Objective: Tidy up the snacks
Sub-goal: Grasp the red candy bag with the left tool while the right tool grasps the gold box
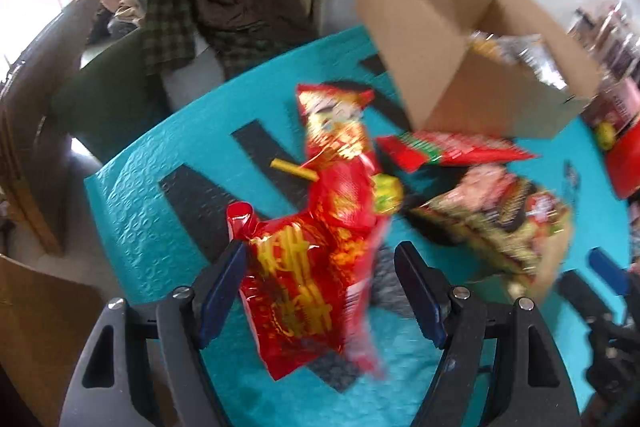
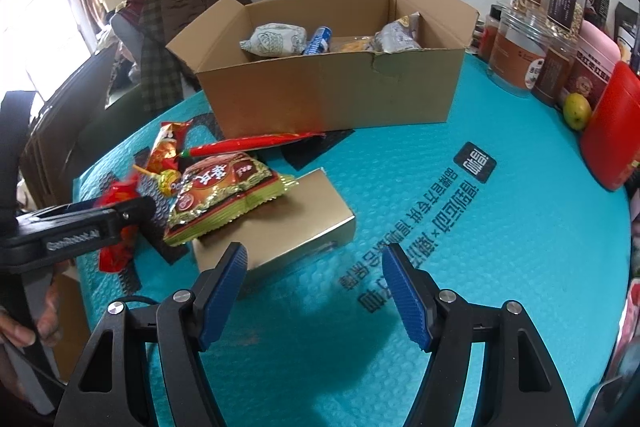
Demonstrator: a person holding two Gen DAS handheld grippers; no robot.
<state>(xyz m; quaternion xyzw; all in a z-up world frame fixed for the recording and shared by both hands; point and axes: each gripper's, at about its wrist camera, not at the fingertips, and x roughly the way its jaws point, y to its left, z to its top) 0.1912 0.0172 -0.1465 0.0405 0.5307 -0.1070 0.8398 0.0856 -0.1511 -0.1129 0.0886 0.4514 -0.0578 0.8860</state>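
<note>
L gripper (image 1: 320, 291): fingers spread wide around the red snack bag (image 1: 304, 267), no pinch visible, bag lying on the teal tabletop (image 1: 132, 211) among other packets; R gripper (image 2: 314, 287) fingers apart, holding nothing, above bare mat. Risk: slick, crinkly bag may slip or drag the lollipop (image 1: 384, 193) and noodle packet (image 2: 228, 195) along if closed off-centre. R view alone shows cardboard box (image 2: 328, 99) contents and the flat box (image 2: 304, 223) under the noodle packet; L view is motion-blurred.

A turquoise mat covers the surface (image 2: 460, 247). On it stand an open cardboard box (image 2: 328, 95), a flat gold box (image 2: 288, 227), several red snack packets (image 2: 256, 143), jars (image 2: 516, 55), a red tin (image 2: 612, 131) and a green fruit (image 2: 577, 111)
</note>
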